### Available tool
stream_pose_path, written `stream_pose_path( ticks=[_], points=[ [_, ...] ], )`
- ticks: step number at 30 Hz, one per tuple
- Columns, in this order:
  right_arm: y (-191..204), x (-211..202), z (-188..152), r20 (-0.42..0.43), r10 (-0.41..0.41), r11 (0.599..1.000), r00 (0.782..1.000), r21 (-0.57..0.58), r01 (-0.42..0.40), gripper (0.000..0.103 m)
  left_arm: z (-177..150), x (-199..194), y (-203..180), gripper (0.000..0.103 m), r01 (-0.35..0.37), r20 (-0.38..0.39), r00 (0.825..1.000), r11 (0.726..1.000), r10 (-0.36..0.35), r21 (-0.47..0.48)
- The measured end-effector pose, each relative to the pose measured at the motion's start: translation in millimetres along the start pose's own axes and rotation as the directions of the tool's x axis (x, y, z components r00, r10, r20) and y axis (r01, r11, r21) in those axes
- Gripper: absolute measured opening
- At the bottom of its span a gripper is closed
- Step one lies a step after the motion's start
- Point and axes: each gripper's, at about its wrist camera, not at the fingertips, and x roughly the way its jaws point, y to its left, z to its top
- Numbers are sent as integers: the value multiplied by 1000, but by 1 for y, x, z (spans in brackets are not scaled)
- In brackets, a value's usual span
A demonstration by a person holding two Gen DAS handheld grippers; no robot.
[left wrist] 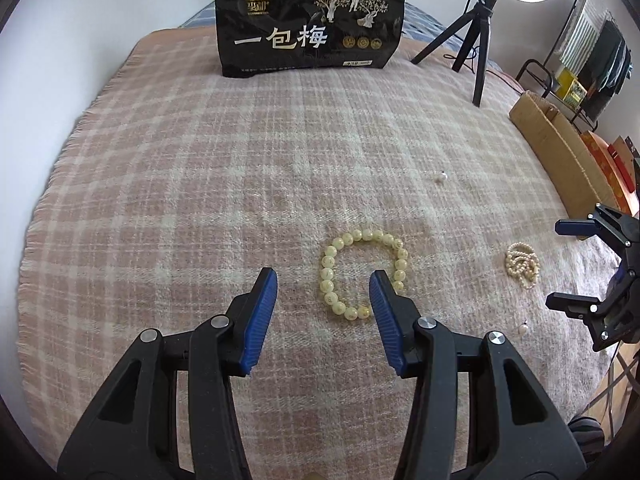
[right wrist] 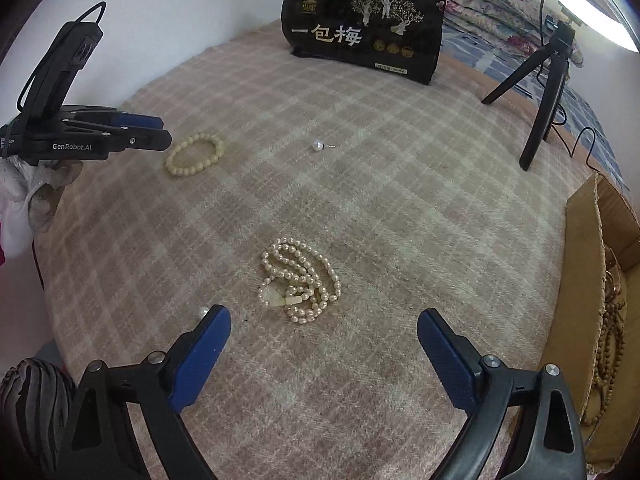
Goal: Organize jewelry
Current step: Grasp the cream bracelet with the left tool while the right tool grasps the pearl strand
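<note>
A yellow bead bracelet (left wrist: 329,261) lies in a ring on the pink plaid blanket (left wrist: 192,168). My left gripper (left wrist: 323,275) hangs open over its near part, with the left side of the ring in the gap and the right finger covering its right side; no pad presses on it. A heap of pearl necklace (right wrist: 300,280) lies just beyond my right gripper (right wrist: 324,318), which stands wide open and holds nothing. The left wrist view shows that gripper (left wrist: 568,264) right of the pearl heap (left wrist: 522,265). The bracelet (right wrist: 194,154) and left gripper (right wrist: 166,132) appear at the far left of the right wrist view.
One loose pearl stud (right wrist: 319,145) lies mid-blanket and another (right wrist: 204,311) by my right gripper's left finger. An open cardboard box (right wrist: 580,264) with brown beads (right wrist: 612,344) stands at the right edge. At the back stand a black snack bag (right wrist: 360,28) and a tripod (right wrist: 548,100).
</note>
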Motion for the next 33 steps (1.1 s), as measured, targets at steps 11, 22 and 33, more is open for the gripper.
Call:
stream_pose_path(
  ticks=[11,22,33],
  points=[
    [4,21,5,-41,2,999,999,-50,-4,81,4,26,5,40,10,-53,999,1000,-12,-26],
    [5,30,12,-41,21,999,999,-45,-23,65,8,32,6,20,-9,-22,1000,999,8,-41],
    [13,23,10,-36,41,998,998,-35,-42,11,6,28,-3,5,-20,12,1000,998,20,-61]
  ],
)
